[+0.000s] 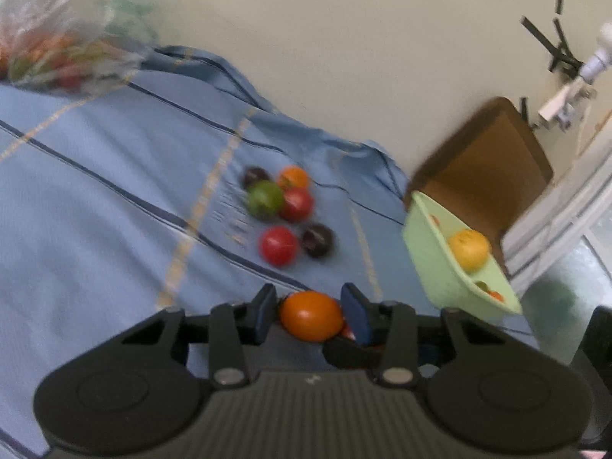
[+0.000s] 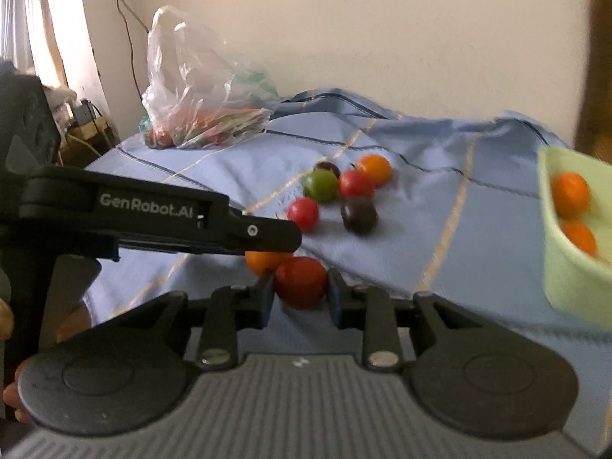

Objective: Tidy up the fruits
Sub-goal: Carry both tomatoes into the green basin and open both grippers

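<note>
Both grippers are working side by side at the near edge of the blue striped cloth (image 1: 114, 160). The left gripper (image 1: 310, 315) is closing around an orange fruit (image 1: 311, 315), its pads sitting right at the skin on both sides, though blur keeps me from saying they are pressing firmly. The right gripper (image 2: 300, 292) is clamping narrow on a red fruit (image 2: 301, 281), pads touching its flanks. The two fruits are lying just beside each other, so the tools are crowding one another and could knock or pinch if lifted carelessly. Round, smooth fruit may squirt out of a shallow grip and roll off the cloth's edge. The green bowl (image 2: 566, 287), already holding orange fruits, is sitting to the right; a loose cluster of fruits (image 1: 285, 210) is waiting farther back, near a plastic bag (image 2: 199, 88).
</note>
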